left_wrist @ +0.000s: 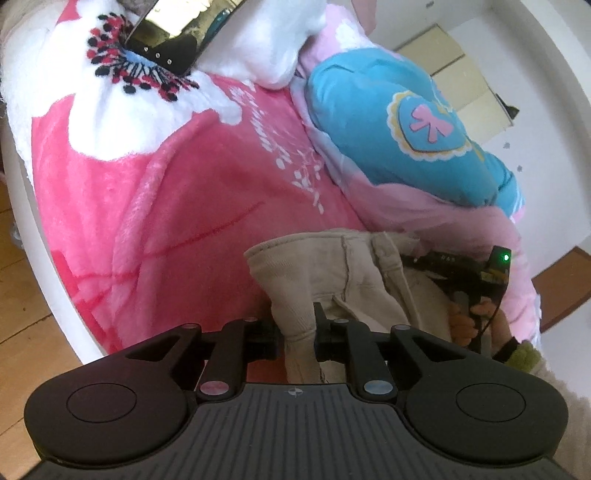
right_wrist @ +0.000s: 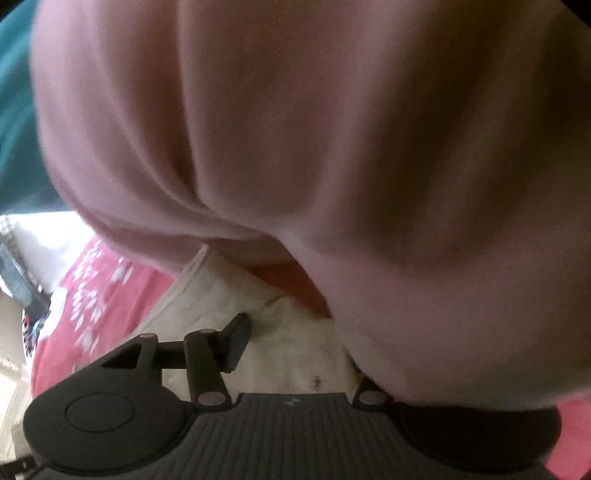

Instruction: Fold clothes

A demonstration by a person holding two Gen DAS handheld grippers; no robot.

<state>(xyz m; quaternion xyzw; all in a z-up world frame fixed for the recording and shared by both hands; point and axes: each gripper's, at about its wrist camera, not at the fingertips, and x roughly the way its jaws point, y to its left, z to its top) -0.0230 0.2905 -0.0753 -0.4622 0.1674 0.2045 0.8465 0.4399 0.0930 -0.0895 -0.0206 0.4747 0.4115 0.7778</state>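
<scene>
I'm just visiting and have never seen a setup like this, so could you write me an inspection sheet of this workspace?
Surface: pink blanket with white patches and a flower print, spread over a bed.
Job's things: beige garment, bunched up, lying on the blanket.
Clutter: blue and pink quilt heaped on the far side; glossy dark object on the flower print.
Grippers: left gripper, jaws closed on a fold of the beige garment; right gripper, one finger visible over the garment, the other hidden under pale pink fabric, so state unclear.
Cables: nothing seen.
Surroundings: wooden floor, white wall, cream panels.
</scene>
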